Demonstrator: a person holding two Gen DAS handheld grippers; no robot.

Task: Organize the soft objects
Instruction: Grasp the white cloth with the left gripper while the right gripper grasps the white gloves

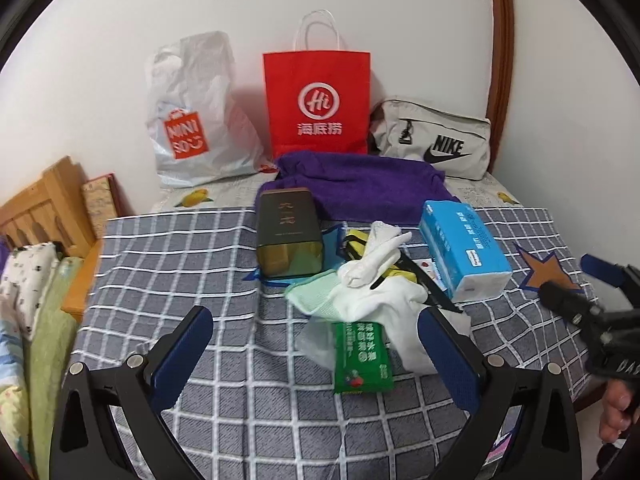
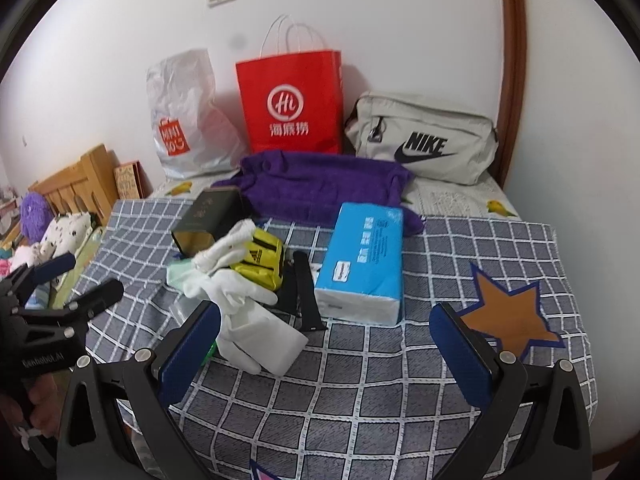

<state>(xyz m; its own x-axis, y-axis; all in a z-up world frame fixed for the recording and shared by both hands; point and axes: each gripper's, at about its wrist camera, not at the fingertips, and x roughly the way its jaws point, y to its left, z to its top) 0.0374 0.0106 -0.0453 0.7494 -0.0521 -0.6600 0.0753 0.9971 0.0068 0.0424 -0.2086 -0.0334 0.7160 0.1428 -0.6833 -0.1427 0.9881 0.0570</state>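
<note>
A pile lies mid-bed on the grey checked cloth point(image 1: 160, 264): white socks and gloves point(image 1: 376, 280) point(image 2: 240, 292), a pale green cloth point(image 1: 308, 294), a yellow pouch point(image 2: 260, 264), a black strap point(image 2: 306, 292) and a green wipes pack point(image 1: 360, 356). A blue tissue pack point(image 1: 464, 248) point(image 2: 364, 260) lies to its right, a dark tin box point(image 1: 288, 236) point(image 2: 208, 216) to its left, a purple towel point(image 1: 360, 184) point(image 2: 320, 184) behind. My left gripper point(image 1: 320, 356) is open and empty, just before the pile. My right gripper point(image 2: 328, 348) is open and empty, near the tissue pack.
At the wall stand a white Miniso plastic bag point(image 1: 192, 120), a red paper bag point(image 1: 316, 100) and a grey Nike bag point(image 1: 436, 140). A wooden headboard point(image 1: 44, 204) and pillows point(image 1: 28, 280) are at left. An orange star patch point(image 2: 508, 308) marks the cloth at right.
</note>
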